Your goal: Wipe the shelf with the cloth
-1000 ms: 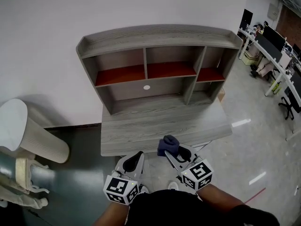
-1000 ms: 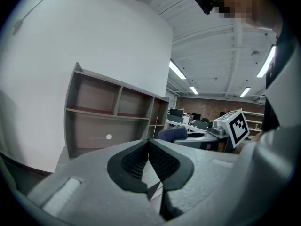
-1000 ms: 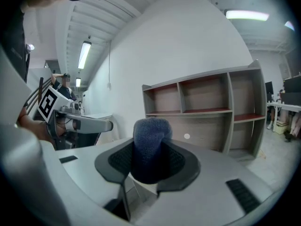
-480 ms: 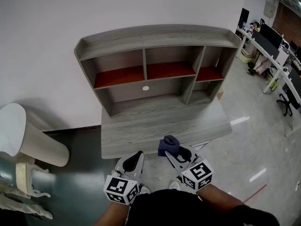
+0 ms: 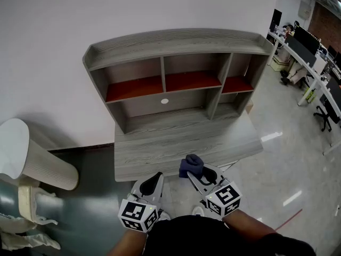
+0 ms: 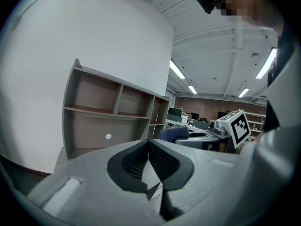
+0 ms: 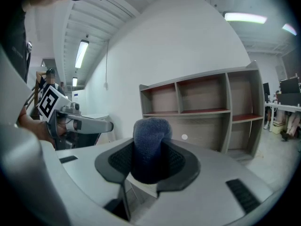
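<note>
Very little is altered over the last second; the grey shelf [image 5: 176,39], with its three red-floored compartments, is seen standing against the white wall at the back of the desk top [image 5: 186,143]. Only a slight drift of it within the head view is noted, which is judged to come from the head and not the furniture; none of its boards is touched by anything. The two grippers are held low at the desk's near edge, side by side, much where they were; the left gripper [image 5: 153,181] is seen with its jaws pressed together and nothing between them; the right gripper [image 5: 199,170] is kept clamped on the dark blue cloth [image 5: 191,163]. The cloth is bunched into a wad that stands up past the jaw tips, just over the desk's front edge and well apart from the shelf. Wiping is judged not yet begun; the cloth is ready in the grip, and a reach forward to the shelf boards is what is called for next.
</note>
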The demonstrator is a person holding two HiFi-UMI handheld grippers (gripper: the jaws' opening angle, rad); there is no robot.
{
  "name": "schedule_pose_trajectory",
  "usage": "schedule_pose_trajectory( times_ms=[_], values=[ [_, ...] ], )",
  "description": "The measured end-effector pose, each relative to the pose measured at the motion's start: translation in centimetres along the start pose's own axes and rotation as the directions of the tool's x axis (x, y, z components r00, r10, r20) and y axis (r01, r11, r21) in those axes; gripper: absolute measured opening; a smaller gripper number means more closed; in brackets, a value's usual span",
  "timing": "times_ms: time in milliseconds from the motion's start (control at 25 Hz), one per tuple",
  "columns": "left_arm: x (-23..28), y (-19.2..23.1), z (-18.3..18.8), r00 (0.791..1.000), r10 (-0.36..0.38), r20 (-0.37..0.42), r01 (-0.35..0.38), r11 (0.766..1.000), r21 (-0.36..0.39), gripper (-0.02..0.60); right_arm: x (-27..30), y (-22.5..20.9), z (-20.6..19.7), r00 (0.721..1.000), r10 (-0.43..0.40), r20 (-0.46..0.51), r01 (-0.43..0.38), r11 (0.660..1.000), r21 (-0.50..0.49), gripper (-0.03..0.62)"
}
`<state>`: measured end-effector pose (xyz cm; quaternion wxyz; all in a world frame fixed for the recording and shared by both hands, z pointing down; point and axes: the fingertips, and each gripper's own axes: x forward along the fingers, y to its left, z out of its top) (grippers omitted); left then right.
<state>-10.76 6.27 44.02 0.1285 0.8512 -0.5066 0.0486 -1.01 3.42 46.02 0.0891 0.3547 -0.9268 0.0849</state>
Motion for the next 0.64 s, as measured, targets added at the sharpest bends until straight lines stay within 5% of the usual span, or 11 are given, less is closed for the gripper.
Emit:
schedule_pose_trajectory(
  times_ms=[640],
  values=[
    [0.96, -0.57, 0.25, 1.0, -0.021, -0.003, 0.021, 1.0, 0.006, 0.009, -0.36, -0.71, -0.05, 1.0, -0.018, 0.003, 0.018, 1.0, -0.006, 0.141]
  ],
)
